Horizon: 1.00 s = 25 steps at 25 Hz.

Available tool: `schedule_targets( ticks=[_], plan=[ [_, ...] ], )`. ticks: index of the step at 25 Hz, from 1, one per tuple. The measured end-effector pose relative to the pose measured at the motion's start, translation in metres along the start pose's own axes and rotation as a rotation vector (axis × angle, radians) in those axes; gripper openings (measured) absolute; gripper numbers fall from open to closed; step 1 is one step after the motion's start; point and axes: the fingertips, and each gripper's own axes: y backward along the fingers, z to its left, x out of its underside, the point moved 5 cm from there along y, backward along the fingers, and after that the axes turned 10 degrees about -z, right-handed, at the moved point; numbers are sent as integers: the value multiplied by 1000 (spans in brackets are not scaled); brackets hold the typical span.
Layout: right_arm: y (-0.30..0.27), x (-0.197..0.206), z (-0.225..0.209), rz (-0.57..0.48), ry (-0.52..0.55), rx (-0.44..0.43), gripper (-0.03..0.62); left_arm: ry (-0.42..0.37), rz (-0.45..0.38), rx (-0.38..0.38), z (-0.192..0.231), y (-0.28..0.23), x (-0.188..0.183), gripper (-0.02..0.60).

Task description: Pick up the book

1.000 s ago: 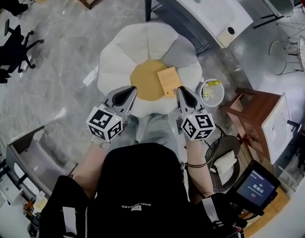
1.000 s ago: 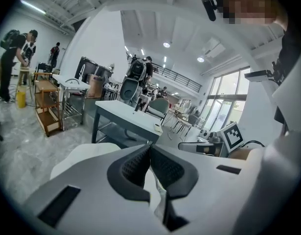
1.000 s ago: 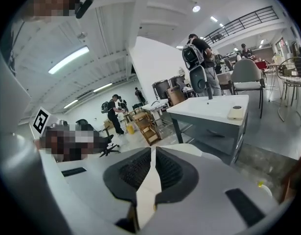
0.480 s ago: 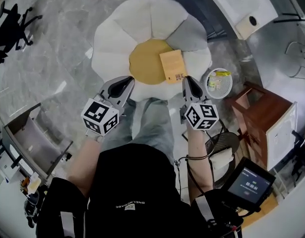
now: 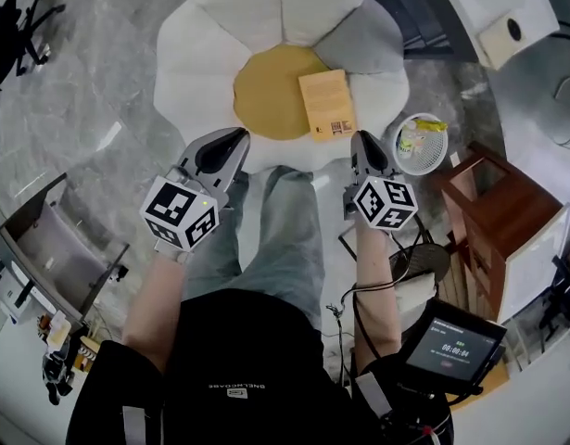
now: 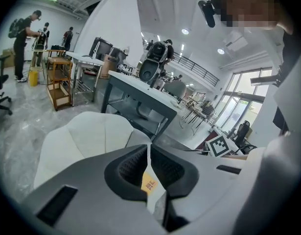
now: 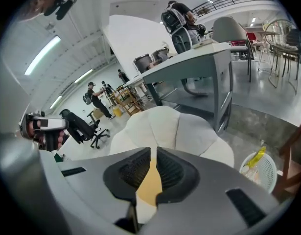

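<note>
The book is thin and tan, with a barcode at its near end. It lies flat on a flower-shaped floor cushion, half on the yellow centre and half on the petals at the right. My left gripper hovers over the cushion's near edge, left of the book, jaws shut and empty. My right gripper hangs just short of the book's near right corner, also shut and empty. In the left gripper view the book shows below the closed left gripper. The right gripper points at the cushion.
A white wire basket holding yellow items stands right of the cushion, with a brown wooden cabinet beyond it. A white desk is at the top right, a grey shelf unit at the left. The person's legs reach toward the cushion.
Both grippers have come down toward the cushion and stayed shut. In the head view the cushion and book have shifted up the frame and look larger.
</note>
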Motion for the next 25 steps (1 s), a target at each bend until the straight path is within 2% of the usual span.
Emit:
schedule_targets(
  ticks=[5, 12, 25],
  plan=[
    [-24, 37, -38, 53, -29, 31, 40, 18, 45, -13, 22, -23, 37, 15],
    [-61, 86, -76, 143, -34, 41, 119, 56, 78, -22, 52, -52, 80, 15],
    [-114, 176, -141, 255, -88, 97, 173, 98, 129, -34, 88, -89, 151, 17]
  ],
)
